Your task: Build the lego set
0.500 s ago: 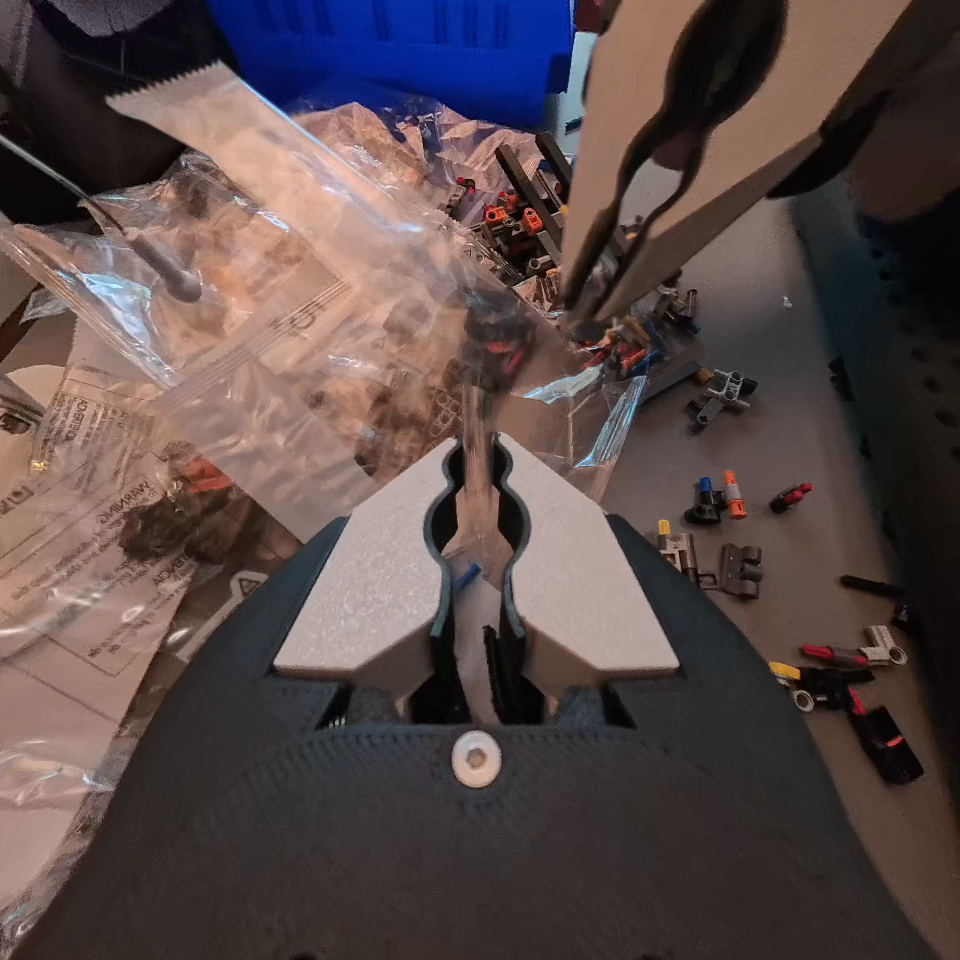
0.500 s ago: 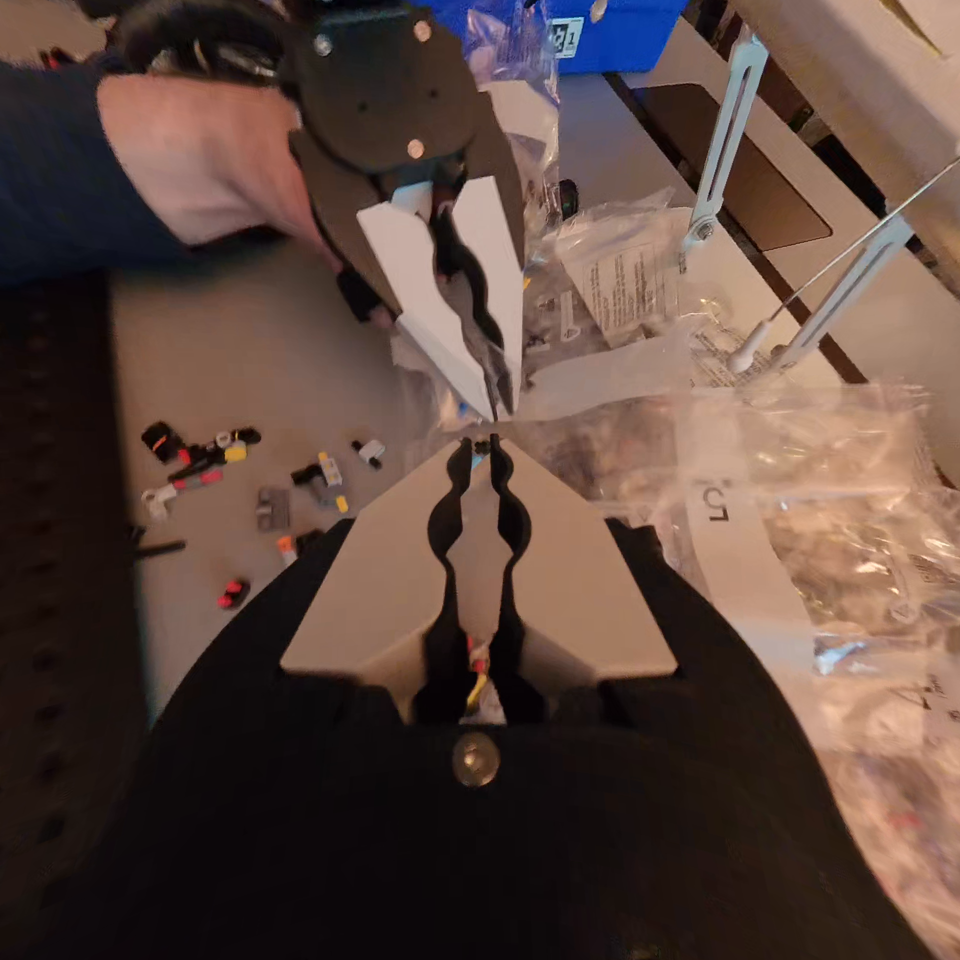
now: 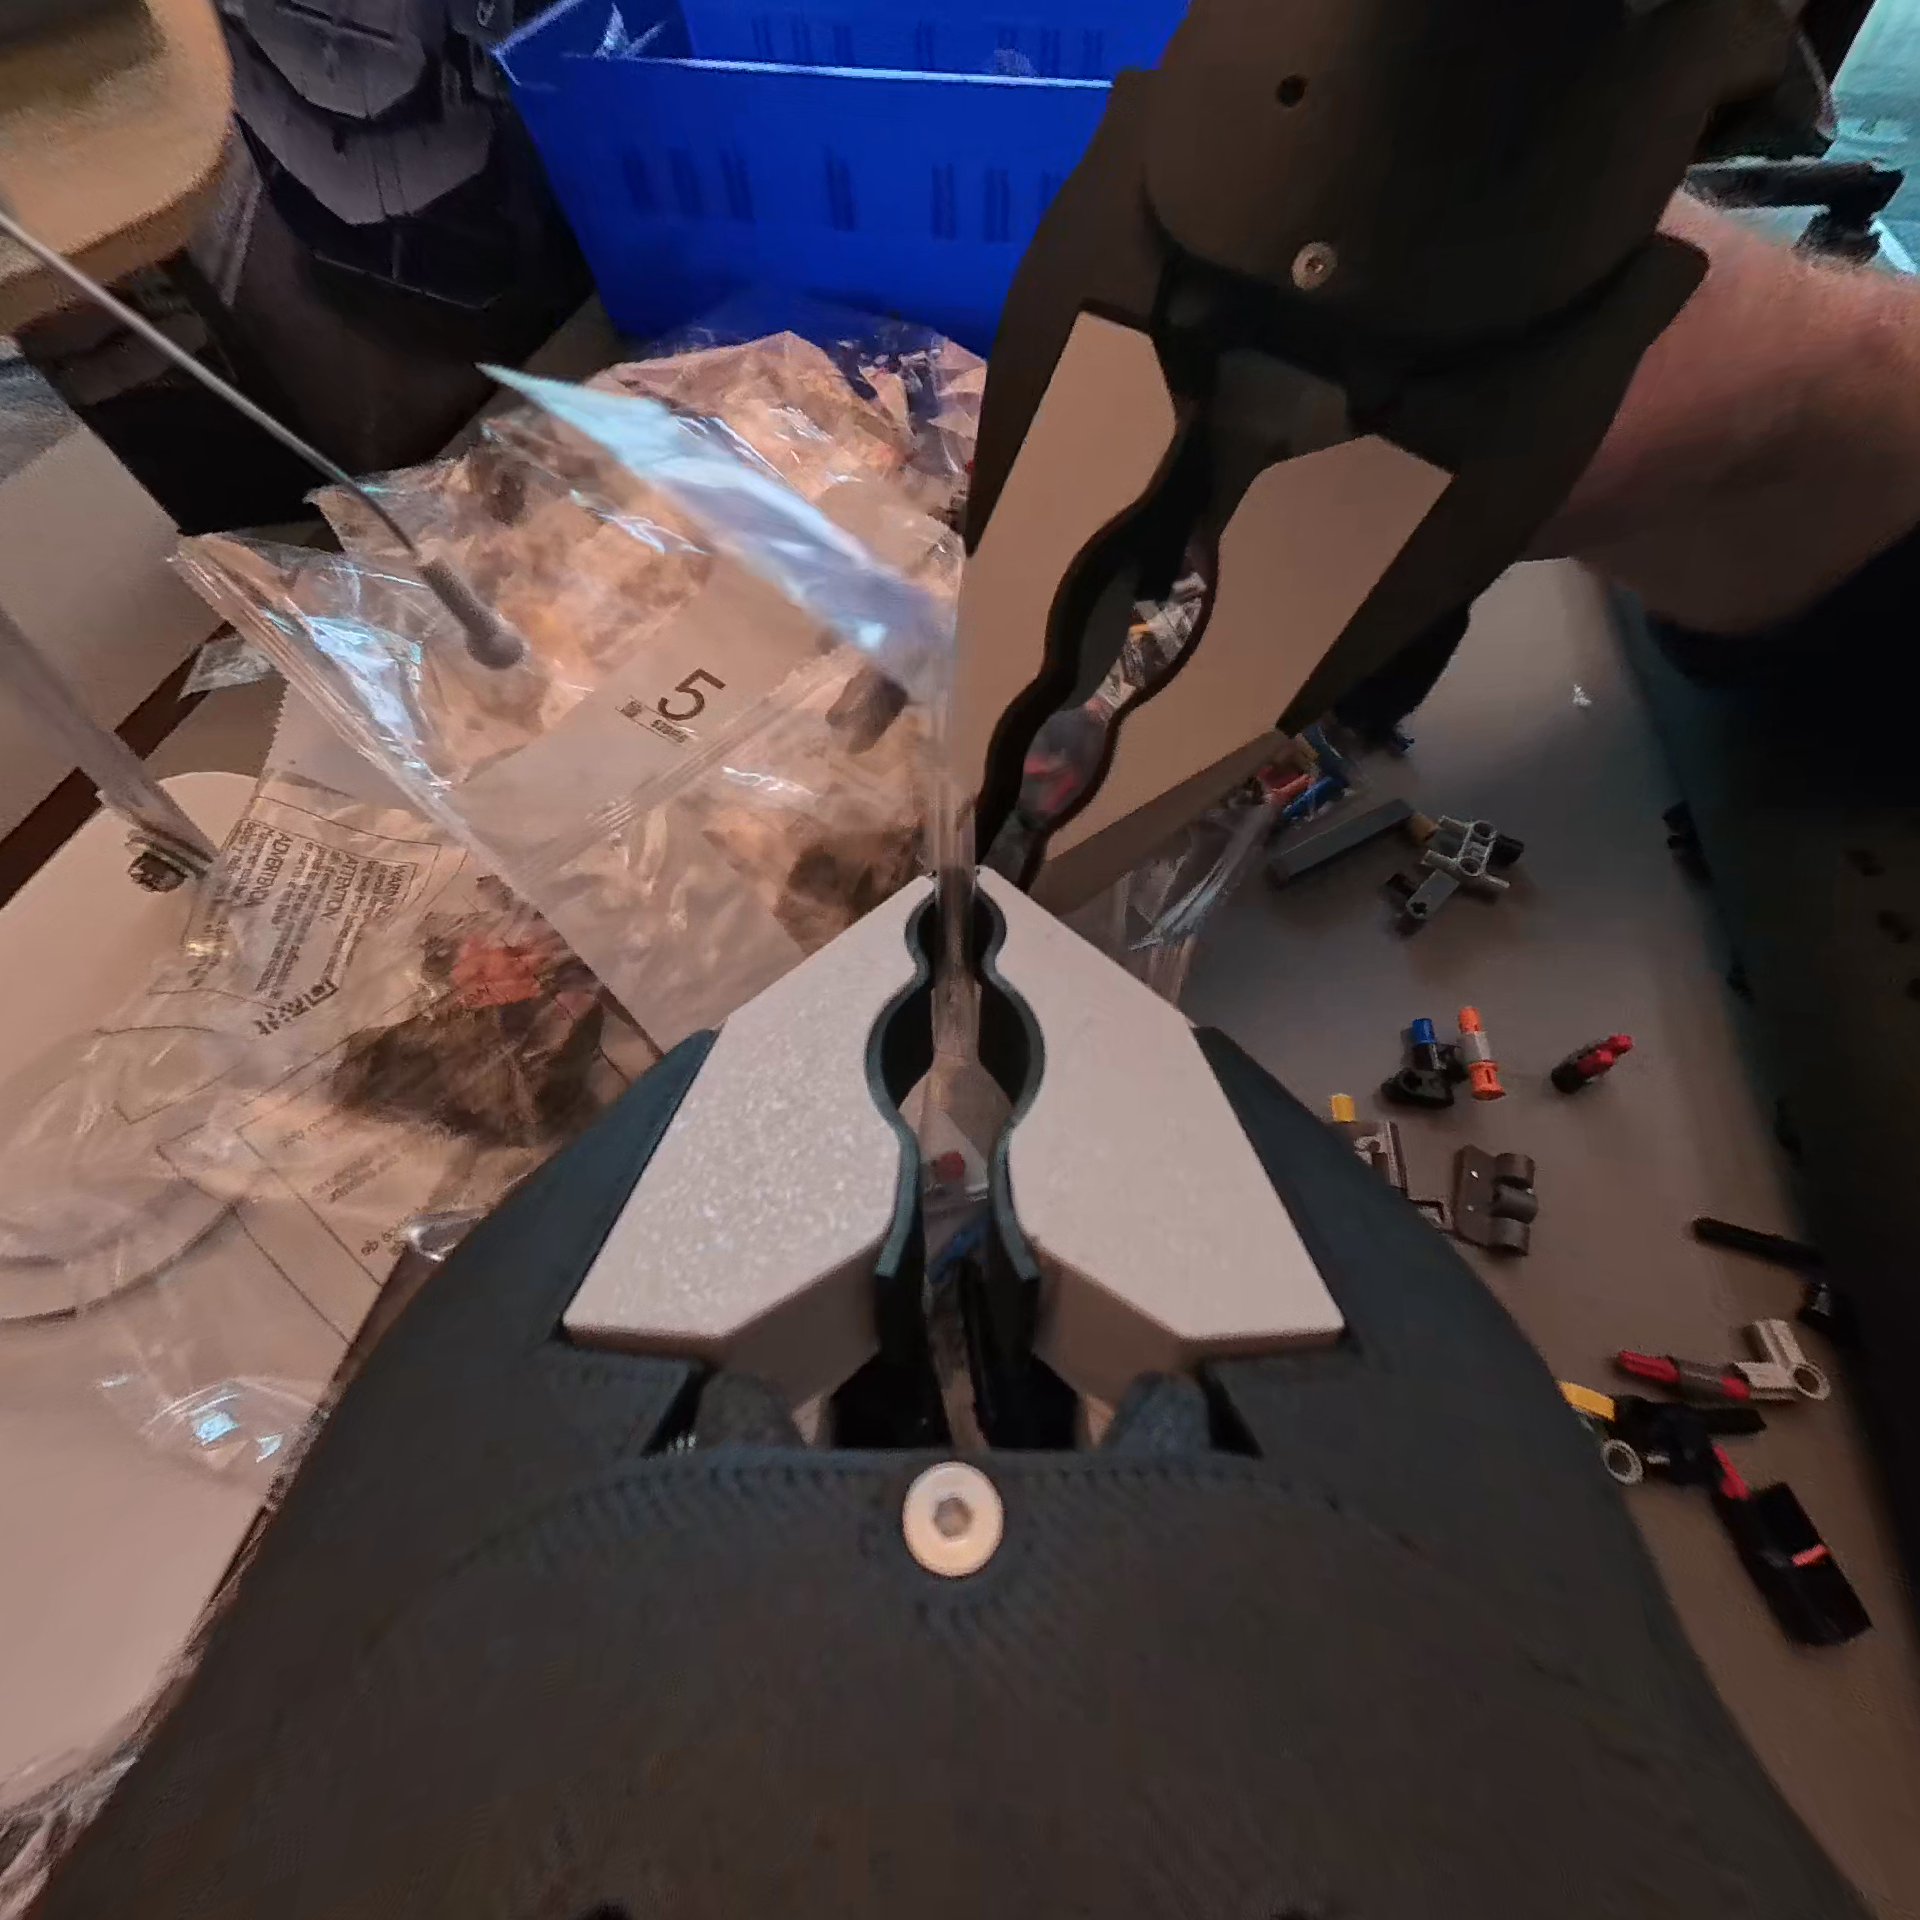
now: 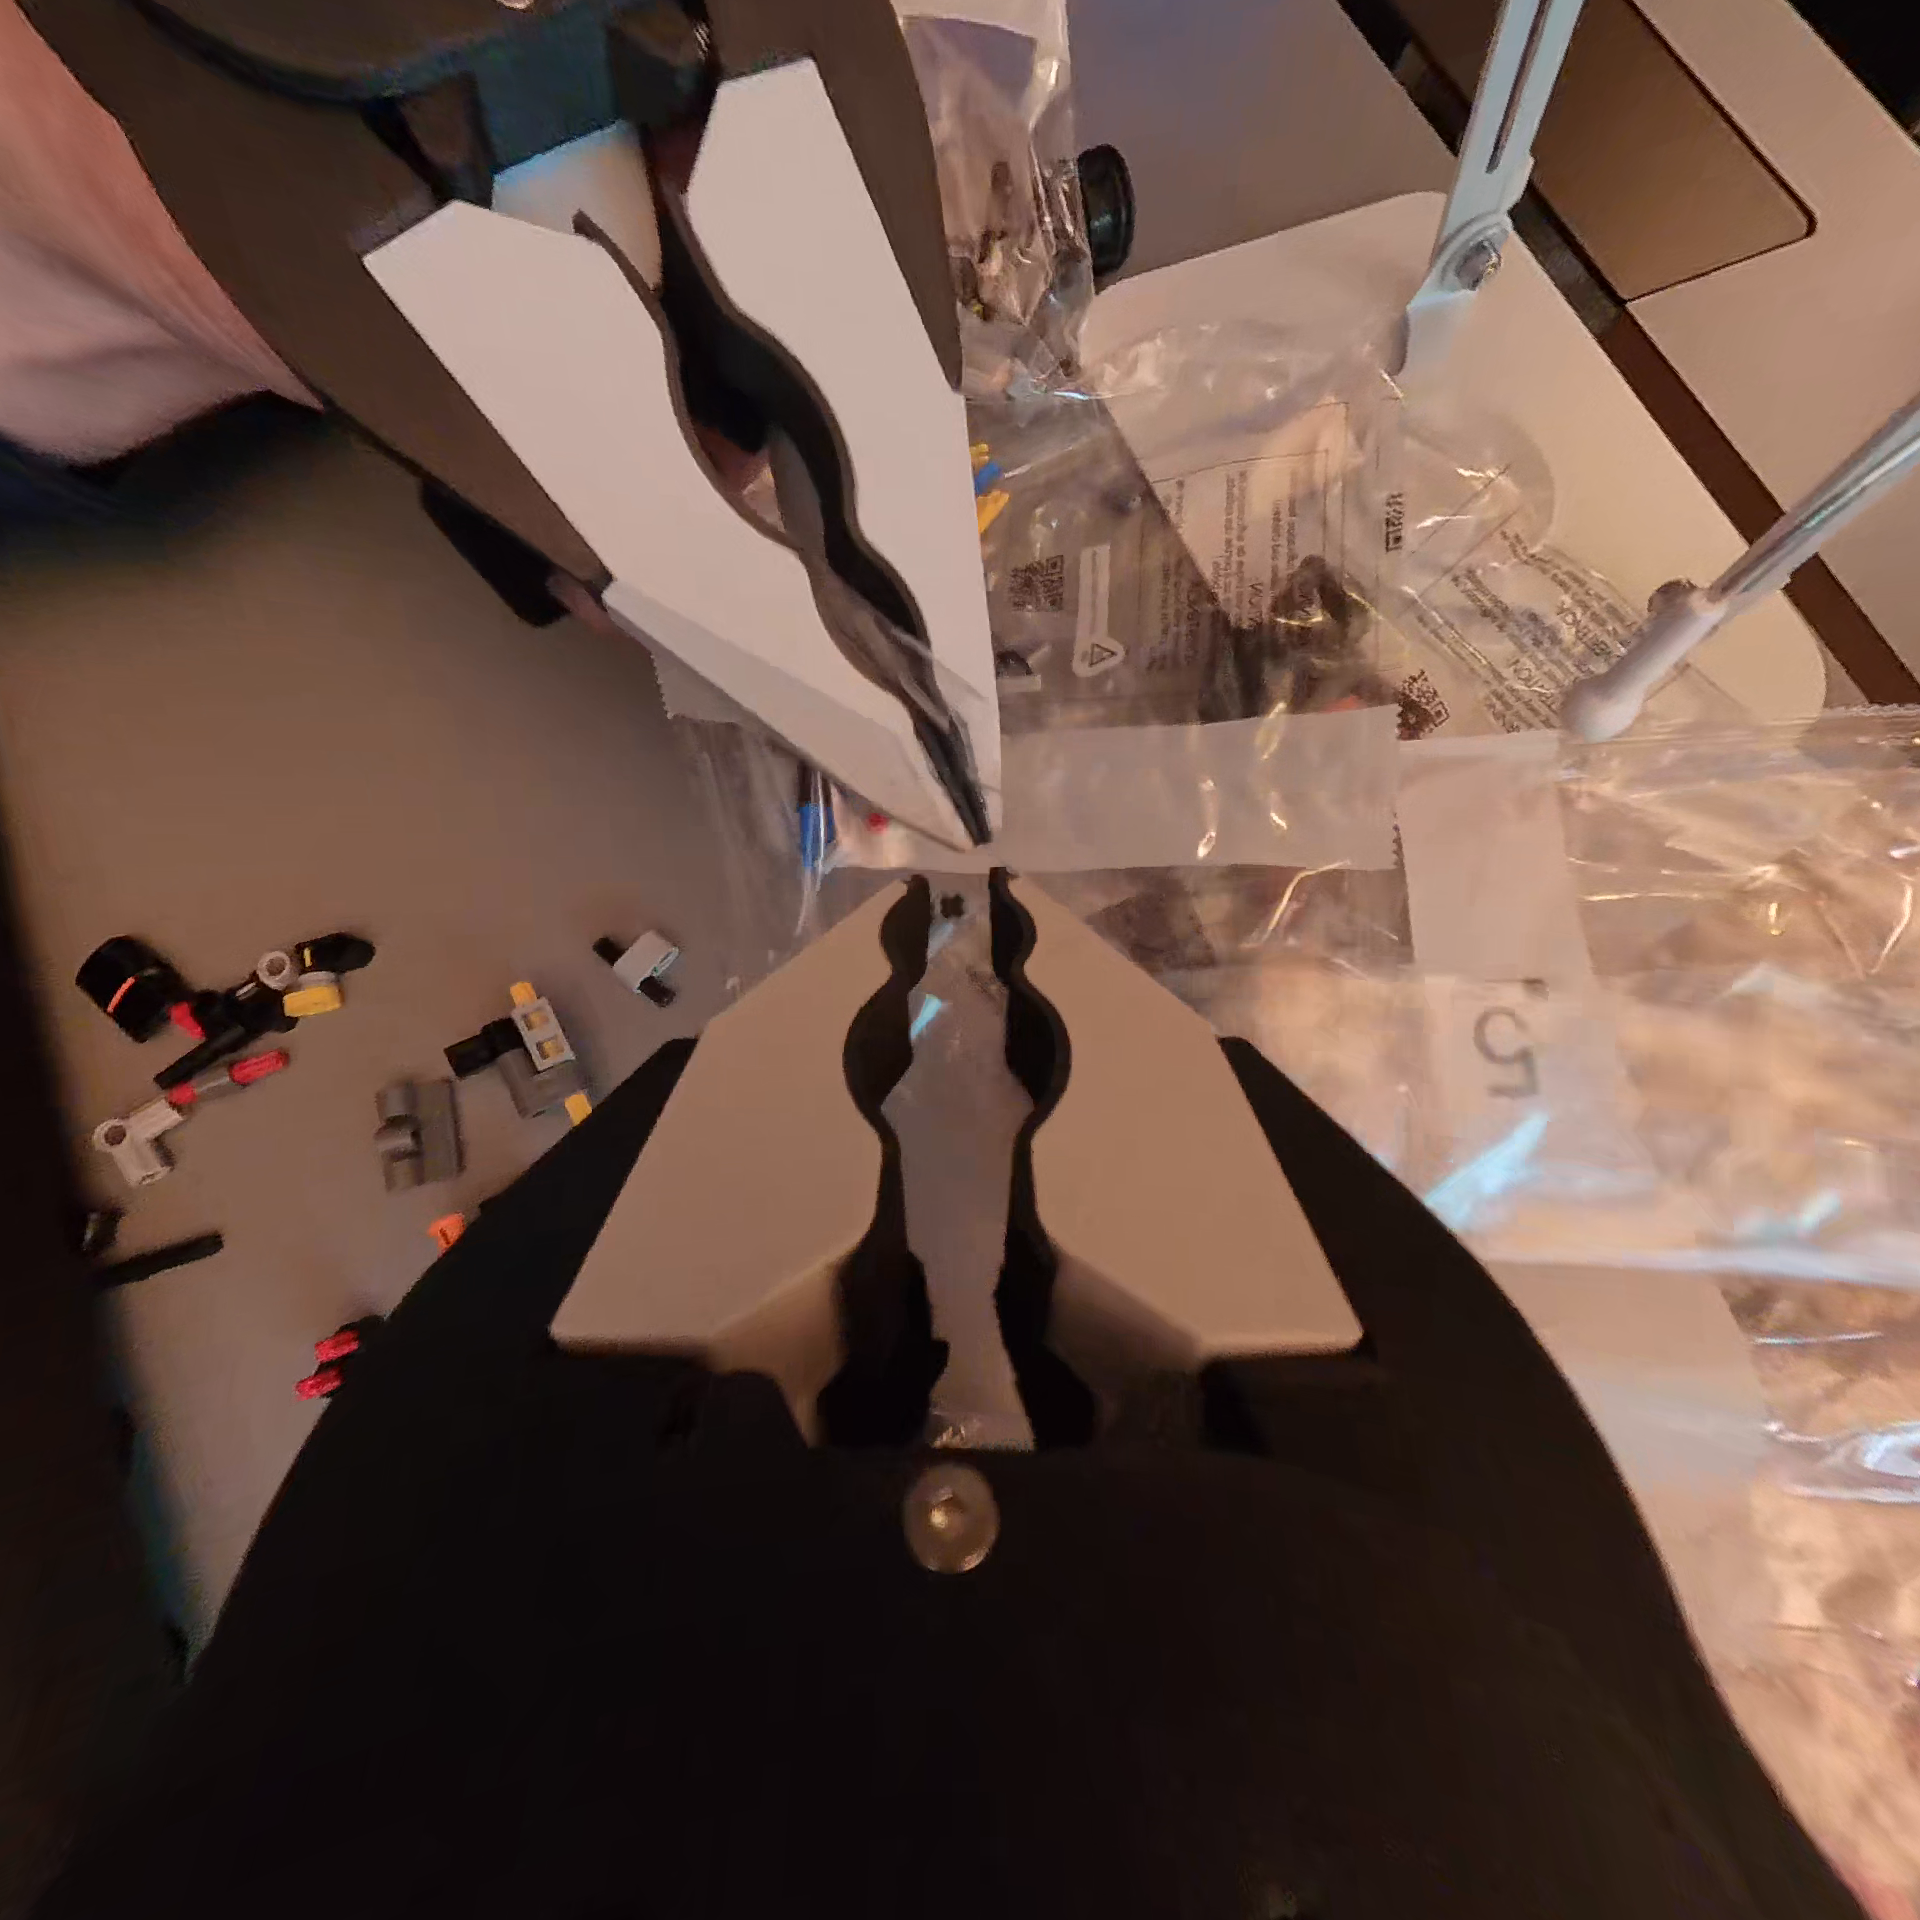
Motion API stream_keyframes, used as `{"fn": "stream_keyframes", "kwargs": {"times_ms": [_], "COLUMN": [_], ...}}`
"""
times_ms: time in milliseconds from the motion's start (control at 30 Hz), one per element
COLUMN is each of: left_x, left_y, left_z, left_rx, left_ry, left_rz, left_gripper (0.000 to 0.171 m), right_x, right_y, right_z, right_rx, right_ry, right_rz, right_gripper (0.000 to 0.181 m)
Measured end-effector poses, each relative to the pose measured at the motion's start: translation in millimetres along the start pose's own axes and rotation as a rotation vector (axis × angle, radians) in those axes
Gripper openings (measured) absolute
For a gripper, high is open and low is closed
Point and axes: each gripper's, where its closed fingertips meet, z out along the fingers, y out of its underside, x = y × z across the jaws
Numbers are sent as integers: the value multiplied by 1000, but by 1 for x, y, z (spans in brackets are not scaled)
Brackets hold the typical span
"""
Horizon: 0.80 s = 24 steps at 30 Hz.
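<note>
Two close wrist views facing each other, sharing plastic bags [image 3: 665, 748] and loose pieces [image 4: 416, 1132] between

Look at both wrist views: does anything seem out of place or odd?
Yes. The left gripper is shut on a clear plastic bag, lifted off the grey table, not on a brick. Loose lego pieces lie scattered beside it.

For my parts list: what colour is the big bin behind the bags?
Blue. The bin shows best in the left wrist view.
</note>
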Motion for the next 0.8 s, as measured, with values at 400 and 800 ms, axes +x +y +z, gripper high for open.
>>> {"fn": "stream_keyframes", "kwargs": {"times_ms": [400,800], "left_x": [-10,-9], "left_y": [-5,0], "left_z": [-4,1], "left_rx": [38,20], "left_ry": [-23,-17], "left_rz": [-46,-47], "left_gripper": [0,0], "right_x": [-16,-69], "right_y": [31,122], "right_z": [-84,-63], "right_rx": [43,-305], "right_ry": [-34,-159], "right_rz": [-5,-59], "right_gripper": [26,25]}}
